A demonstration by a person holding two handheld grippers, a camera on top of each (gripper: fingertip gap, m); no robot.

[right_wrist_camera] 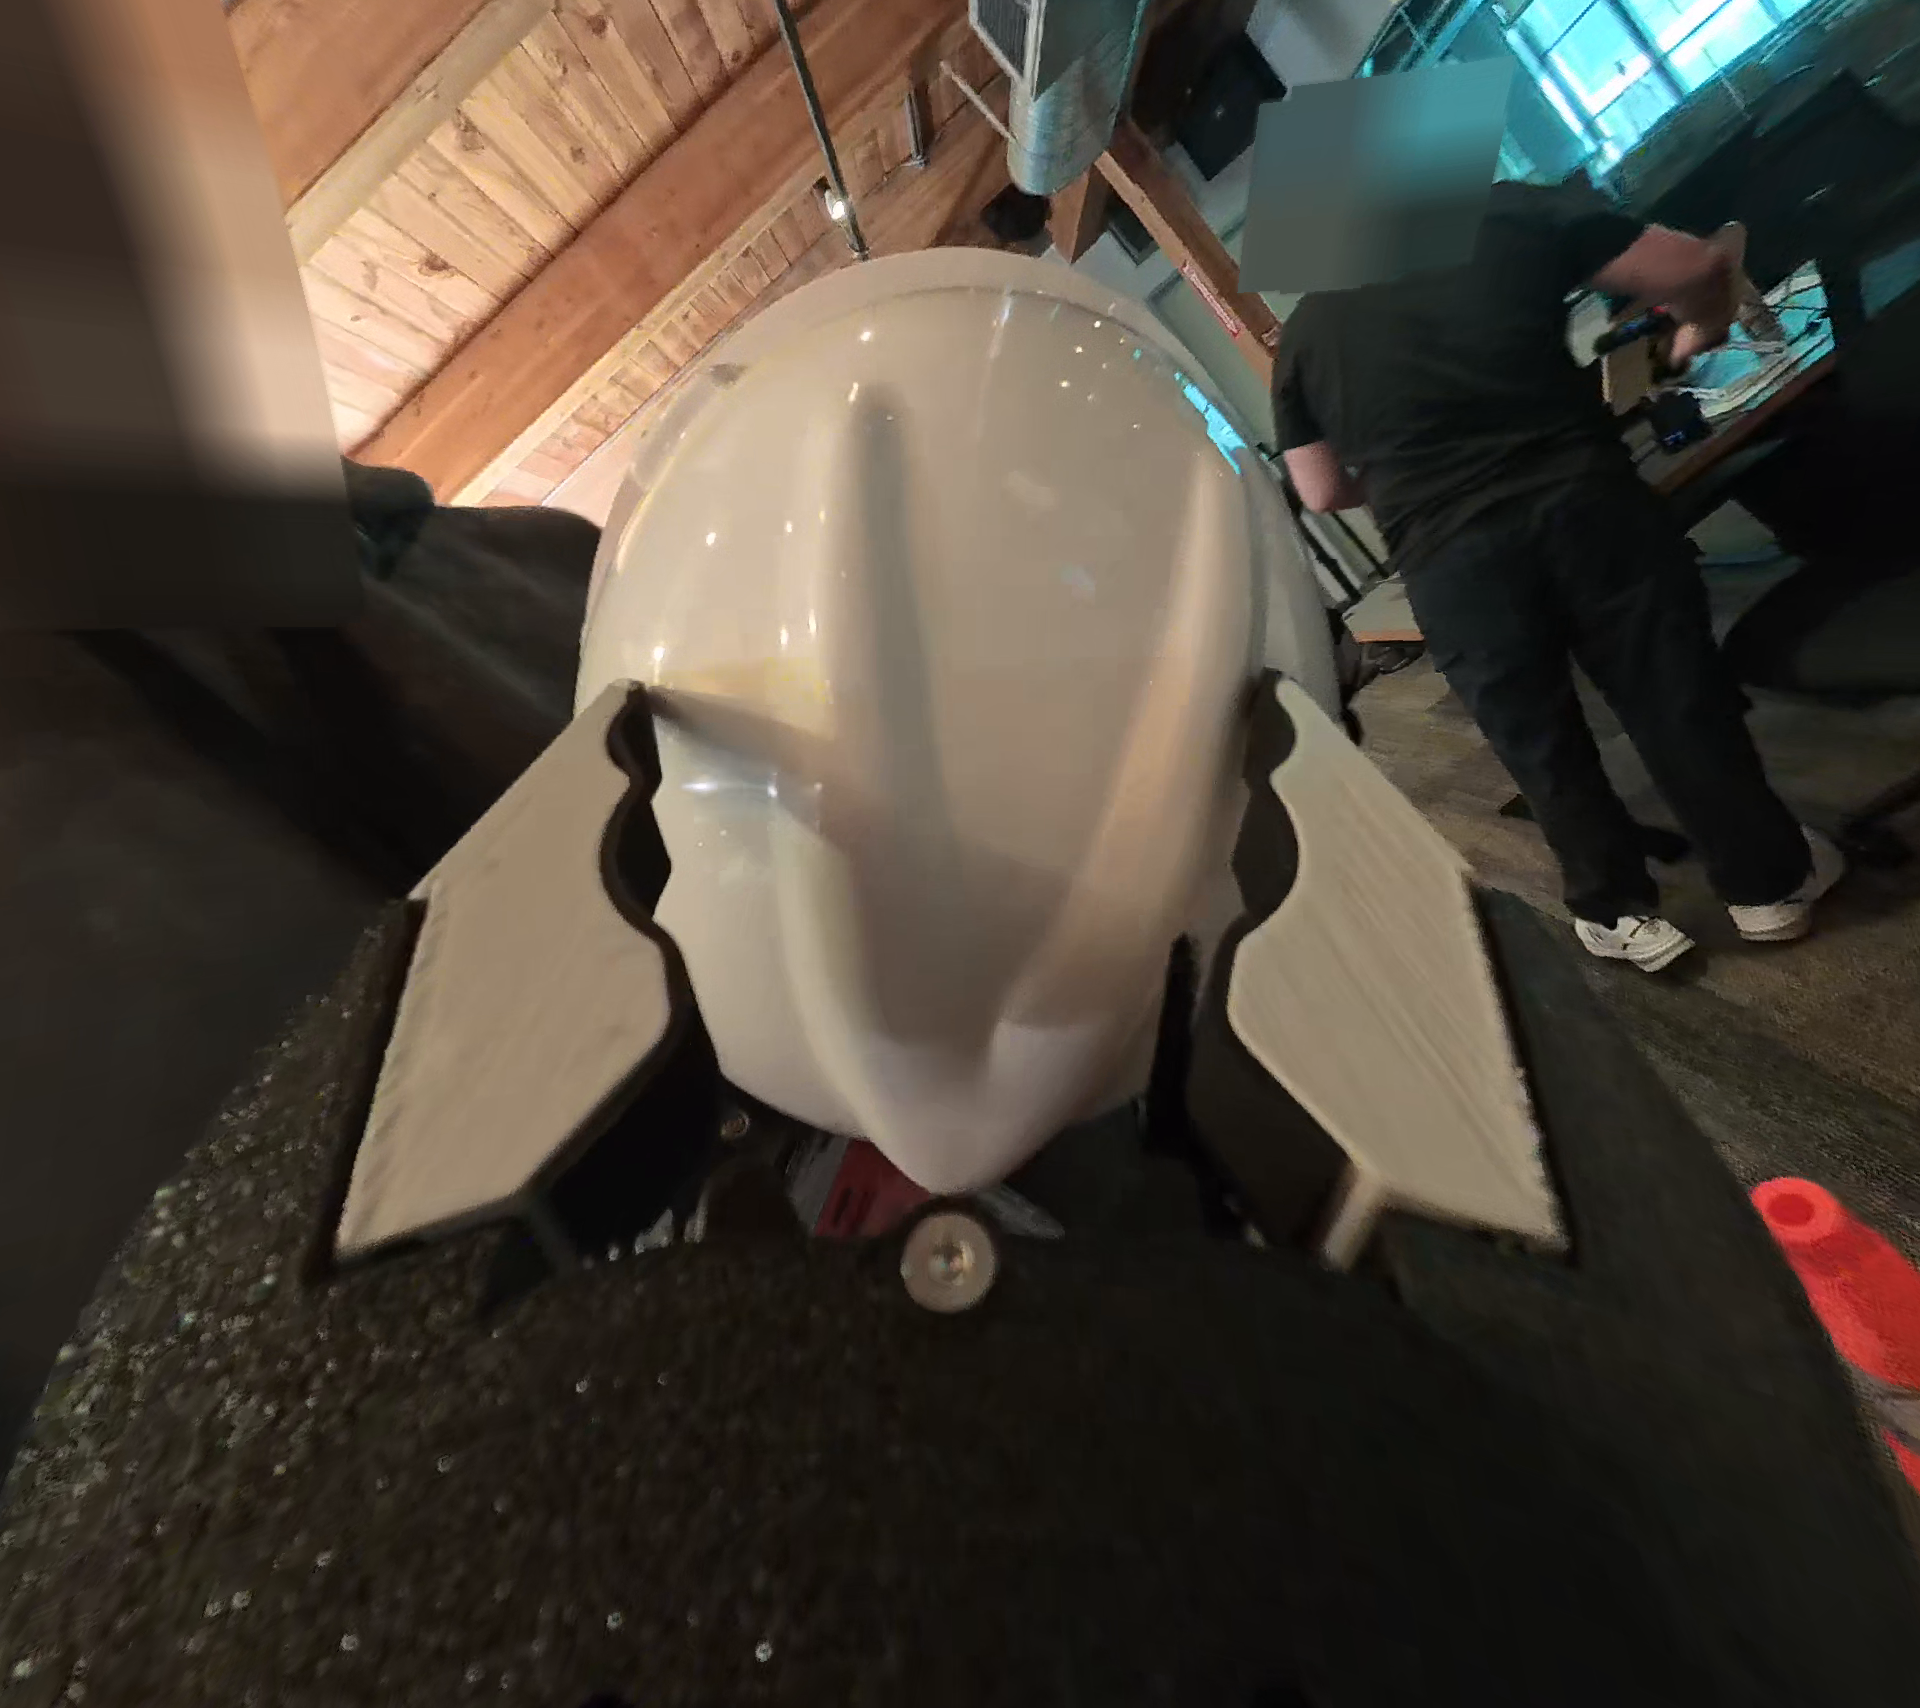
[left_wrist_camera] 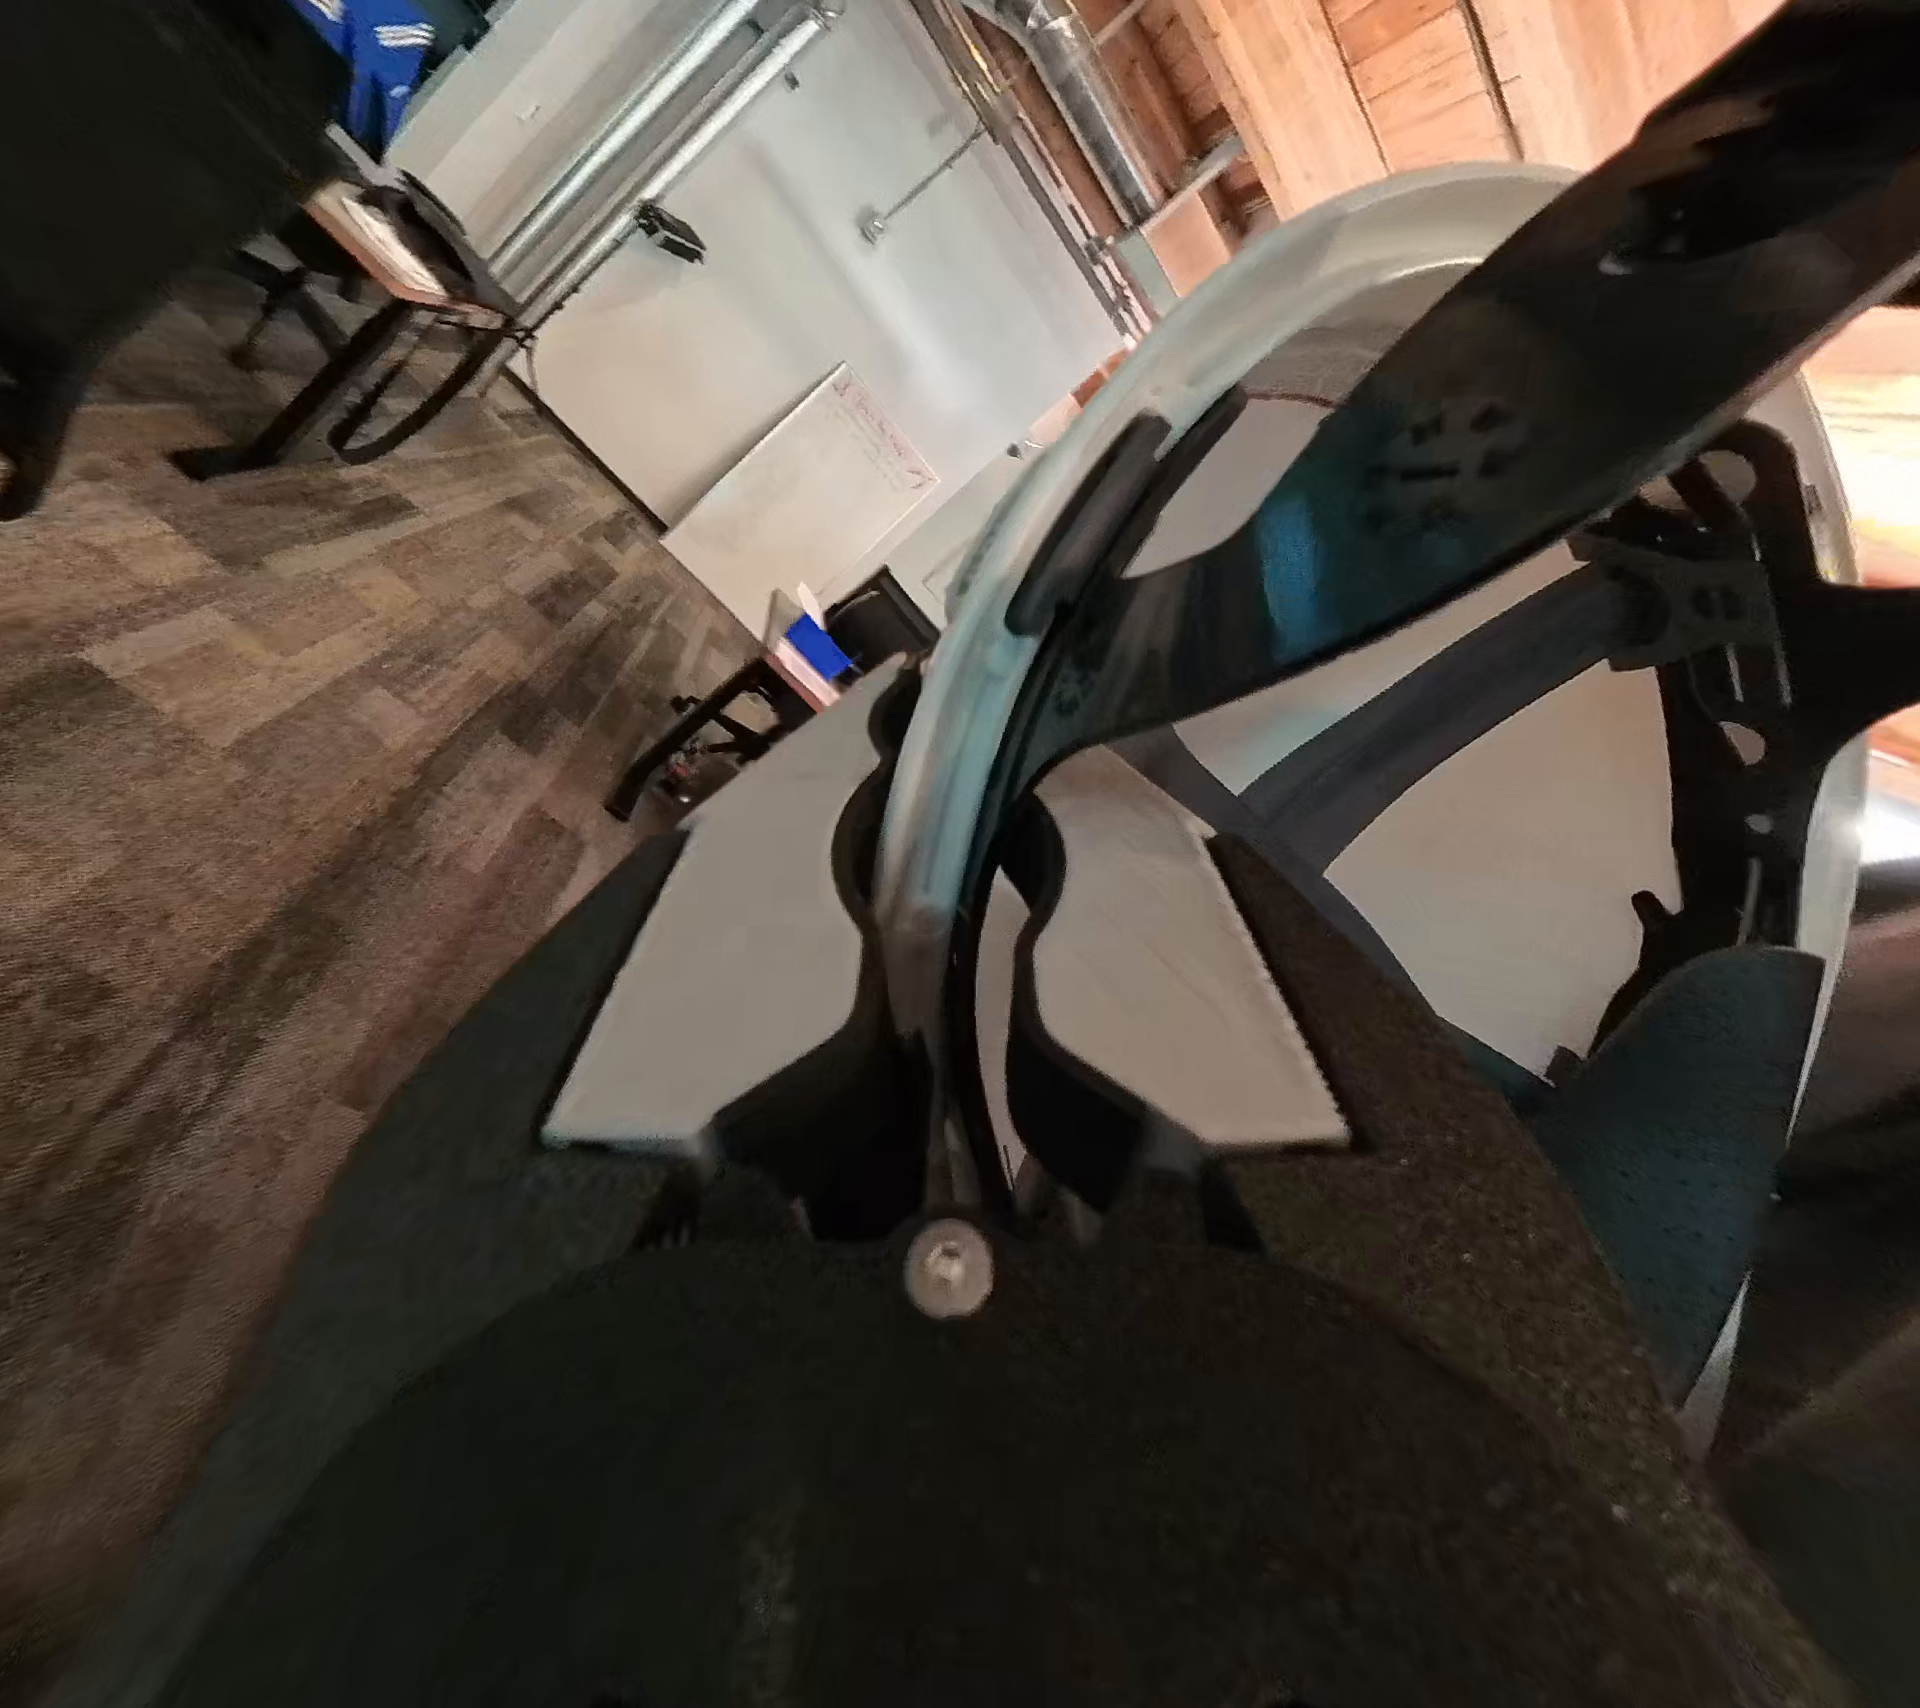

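Note:
A white hard hat (left_wrist_camera: pixel 1039 515) is held in the air, and both grippers are on it. In the left wrist view I see its inside, with a black suspension strap (left_wrist_camera: pixel 1455 432) across it. My left gripper (left_wrist_camera: pixel 966 744) is shut on the hat's thin rim, fingers close together. In the right wrist view the hat's glossy ridged outer shell (right_wrist_camera: pixel 935 515) fills the space between the fingers. My right gripper (right_wrist_camera: pixel 951 702) stands wide around the shell, with both pads against its sides.
A person in dark clothes (right_wrist_camera: pixel 1507 515) stands at right by a desk (right_wrist_camera: pixel 1745 411). An orange cone (right_wrist_camera: pixel 1829 1284) is on the carpet at lower right. Dark fabric (right_wrist_camera: pixel 208 827) is close at left. Desks (left_wrist_camera: pixel 395 245) and a whiteboard (left_wrist_camera: pixel 821 484) line the far wall.

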